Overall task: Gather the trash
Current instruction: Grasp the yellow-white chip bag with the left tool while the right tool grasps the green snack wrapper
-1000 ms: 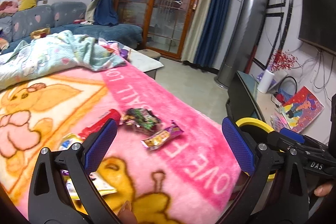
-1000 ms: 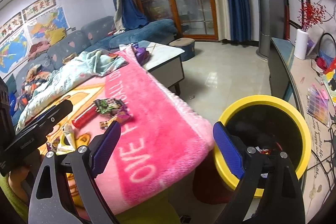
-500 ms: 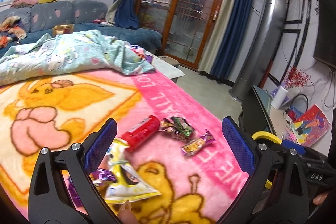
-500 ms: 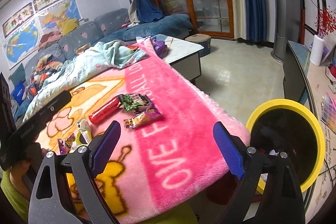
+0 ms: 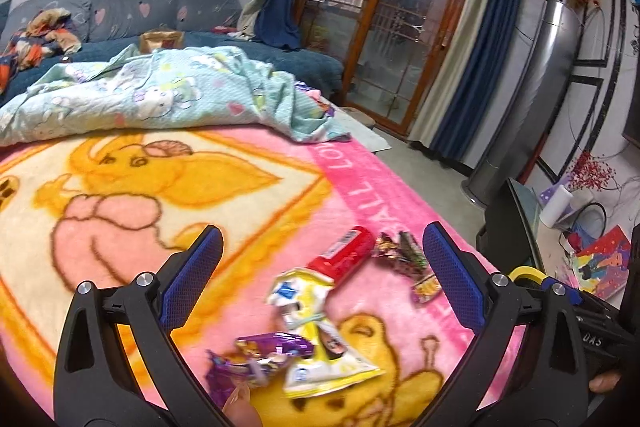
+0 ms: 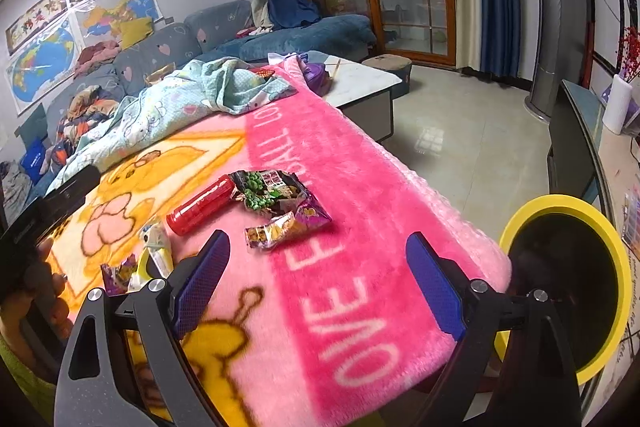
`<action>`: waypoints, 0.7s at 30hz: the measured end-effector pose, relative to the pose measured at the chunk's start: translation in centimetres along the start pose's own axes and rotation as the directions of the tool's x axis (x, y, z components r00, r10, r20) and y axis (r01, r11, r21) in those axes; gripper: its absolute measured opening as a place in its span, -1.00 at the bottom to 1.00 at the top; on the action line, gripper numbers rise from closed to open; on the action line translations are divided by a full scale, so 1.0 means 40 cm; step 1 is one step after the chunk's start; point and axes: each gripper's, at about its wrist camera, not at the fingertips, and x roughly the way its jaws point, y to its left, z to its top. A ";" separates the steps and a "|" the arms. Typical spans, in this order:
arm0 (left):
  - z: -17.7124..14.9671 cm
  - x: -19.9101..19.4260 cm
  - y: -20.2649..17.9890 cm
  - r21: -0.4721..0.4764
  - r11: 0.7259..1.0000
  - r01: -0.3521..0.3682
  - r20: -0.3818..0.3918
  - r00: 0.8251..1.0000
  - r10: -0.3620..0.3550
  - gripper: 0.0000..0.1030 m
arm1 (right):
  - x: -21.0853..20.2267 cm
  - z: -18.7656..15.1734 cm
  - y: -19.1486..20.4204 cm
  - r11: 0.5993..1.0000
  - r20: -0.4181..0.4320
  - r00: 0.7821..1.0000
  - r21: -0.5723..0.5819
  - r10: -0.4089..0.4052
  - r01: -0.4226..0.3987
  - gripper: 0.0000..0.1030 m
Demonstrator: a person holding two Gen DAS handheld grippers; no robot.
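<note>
**Trash pickup: both grippers empty, wrappers on blanket, bin off the right edge**

Left wrist view: left gripper (image 5: 320, 279) has its fingers wide apart, nothing between the pads. Trash lies on the pink blanket (image 5: 120, 227) between and below the fingers: yellow-white pouch (image 5: 316, 331) at about 6 o'clock from the gripper's midpoint, purple wrapper (image 5: 272, 351) at 7 o'clock touching the pouch, red tube (image 5: 344, 259) at 2 o'clock with its end at the pouch top, dark snack packet (image 5: 400, 251) and small purple-yellow wrapper (image 5: 426, 287) at 3 o'clock by the right finger. Only a sliver of the yellow bin (image 5: 524, 273) rim shows at 3 o'clock.

Judgement: the pouch and purple wrapper are nearest to this gripper. Come down on one flat piece, pinch a raised crinkled edge rather than the face, and keep the pads off the blanket pile or it lifts too.

Right wrist view: right gripper (image 6: 320, 283) also stands open and empty. Small wrapper (image 6: 288, 225) at 11 o'clock, green-print packet (image 6: 268, 189) and tube (image 6: 202, 205) beyond it at 11 to 10 o'clock. Bin (image 6: 624, 291) at 3 o'clock, below the blanket edge.

Judgement: the small wrapper suits this side, as it lies closest to the bin.

Writing: blanket border shows "OVE", "F" and "ALL LO". Gripper body in the left view reads "DAS". Packet print is not legible.
</note>
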 end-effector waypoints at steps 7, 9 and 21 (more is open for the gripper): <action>0.001 0.018 0.071 -0.044 0.999 -0.023 -0.042 0.999 0.021 0.78 | 0.073 0.024 0.033 0.999 0.002 1.000 -0.043 -0.021 0.021 0.69; -0.002 0.026 0.086 -0.054 0.998 -0.021 -0.065 0.998 0.018 0.78 | 0.094 0.033 0.046 0.998 -0.001 1.000 -0.064 -0.010 0.010 0.65; -0.068 0.110 0.089 -0.082 0.992 0.092 -0.252 0.962 -0.110 0.29 | 0.224 0.068 0.133 0.972 -0.063 0.998 -0.234 0.003 -0.017 0.20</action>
